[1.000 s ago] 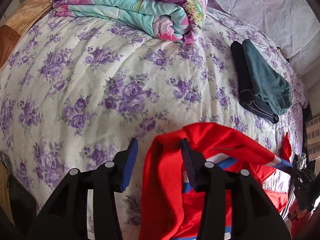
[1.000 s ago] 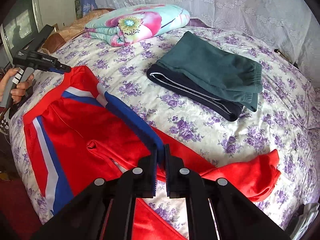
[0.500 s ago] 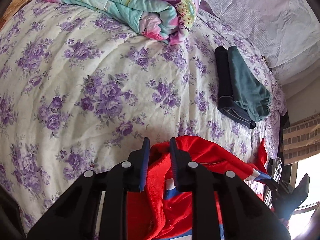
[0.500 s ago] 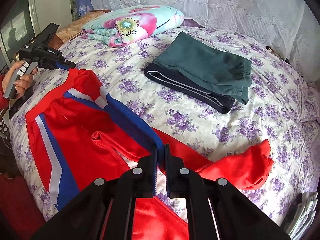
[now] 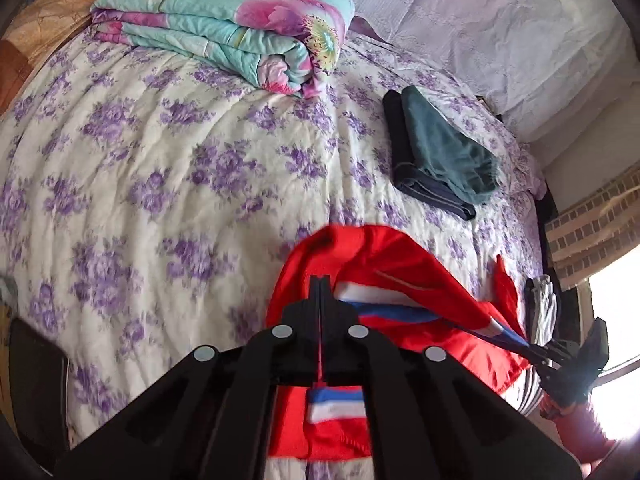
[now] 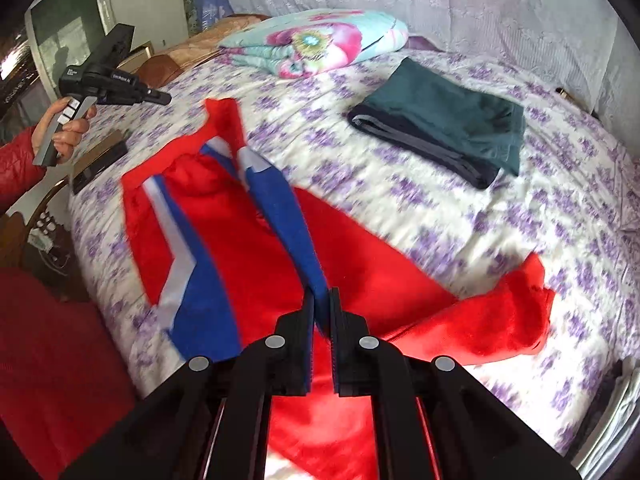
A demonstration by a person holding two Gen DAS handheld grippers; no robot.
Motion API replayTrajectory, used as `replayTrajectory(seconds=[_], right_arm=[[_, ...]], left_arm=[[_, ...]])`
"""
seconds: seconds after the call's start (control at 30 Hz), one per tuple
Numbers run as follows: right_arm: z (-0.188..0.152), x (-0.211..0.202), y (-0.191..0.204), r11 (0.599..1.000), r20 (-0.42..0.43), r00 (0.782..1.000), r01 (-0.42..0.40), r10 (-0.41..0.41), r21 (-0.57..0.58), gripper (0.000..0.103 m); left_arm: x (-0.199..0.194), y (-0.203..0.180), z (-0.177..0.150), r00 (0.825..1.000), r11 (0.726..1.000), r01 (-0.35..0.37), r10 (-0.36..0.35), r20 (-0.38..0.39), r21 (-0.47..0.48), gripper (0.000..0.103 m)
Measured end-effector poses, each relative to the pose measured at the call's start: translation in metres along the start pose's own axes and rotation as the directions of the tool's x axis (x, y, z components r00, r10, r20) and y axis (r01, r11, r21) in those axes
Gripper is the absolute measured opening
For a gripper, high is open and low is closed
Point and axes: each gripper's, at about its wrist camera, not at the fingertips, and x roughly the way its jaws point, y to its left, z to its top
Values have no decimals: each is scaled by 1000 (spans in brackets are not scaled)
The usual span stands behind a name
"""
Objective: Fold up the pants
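The red pants point(image 6: 248, 248), with blue and white side stripes, lie spread on the floral bed sheet point(image 6: 400, 208). My left gripper point(image 5: 320, 278) has its jaws closing fully together on the red waistband edge. A red sliver shows between the fingers, and the striped fabric point(image 5: 400, 308) runs taut from them toward my right gripper point(image 5: 536, 350). In the right wrist view the left gripper point(image 6: 168, 99) sits just left of the raised red corner point(image 6: 220, 116). My right gripper point(image 6: 320, 296) is shut on the blue side stripe. One red leg end point(image 6: 500, 316) trails to the right.
A folded green and dark pair of pants point(image 6: 440, 128) lies farther back on the bed. A folded floral quilt point(image 6: 320, 40) sits by the lace curtain. A dark flat object point(image 6: 100, 164) rests at the bed's left edge. A hand and red sleeve point(image 6: 16, 168) hold the left gripper.
The left jaws went from wide open around the waistband to shut on it. Both grippers moved, and the waistband corner rose and shifted farther onto the bed. The right grip stayed the same.
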Motion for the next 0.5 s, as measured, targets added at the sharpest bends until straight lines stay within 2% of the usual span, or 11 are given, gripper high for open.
replayTrajectory(seconds=[0.07, 0.1, 0.17, 0.23, 0.3, 0.33, 0.37, 0.4, 0.43, 0.47, 0.5], right_arm=[[-26, 5, 10, 999, -64, 997, -41, 42, 14, 7], [-38, 10, 14, 999, -91, 995, -46, 49, 24, 7], [-52, 18, 15, 996, -118, 991, -57, 66, 73, 7], [-56, 21, 13, 991, -112, 991, -66, 80, 120, 7], [-51, 19, 12, 989, -99, 992, -70, 83, 128, 7], [-49, 18, 11, 989, -94, 992, -72, 84, 127, 7], [-48, 18, 9, 990, -92, 992, -71, 83, 124, 7], [-49, 18, 8, 990, -90, 993, -70, 81, 120, 7], [-49, 18, 8, 991, -87, 993, -67, 78, 116, 7], [-50, 17, 7, 991, -83, 994, -65, 75, 117, 7], [-51, 18, 7, 991, -80, 994, -63, 73, 119, 7]], left_arm=[[-8, 11, -32, 999, 999, -27, 27, -40, -24, 0], [-11, 19, -46, 999, 998, -10, 7, -54, -66, 0], [-13, 32, -70, 992, 978, 84, -100, -80, -189, 0], [-7, 29, -75, 987, 963, 97, -125, -98, -250, 0], [5, 15, -63, 984, 956, 103, -139, -115, -273, 1], [13, 3, -52, 979, 953, 116, -157, -127, -278, 9], [20, -8, -41, 978, 953, 117, -160, -137, -278, 25], [28, -21, -30, 978, 957, 103, -147, -147, -273, 37], [37, -35, -18, 980, 960, 77, -123, -157, -270, 62], [47, -48, -5, 981, 961, 29, -79, -175, -274, 72], [59, -58, 6, 978, 960, -21, -39, -207, -280, 72]])
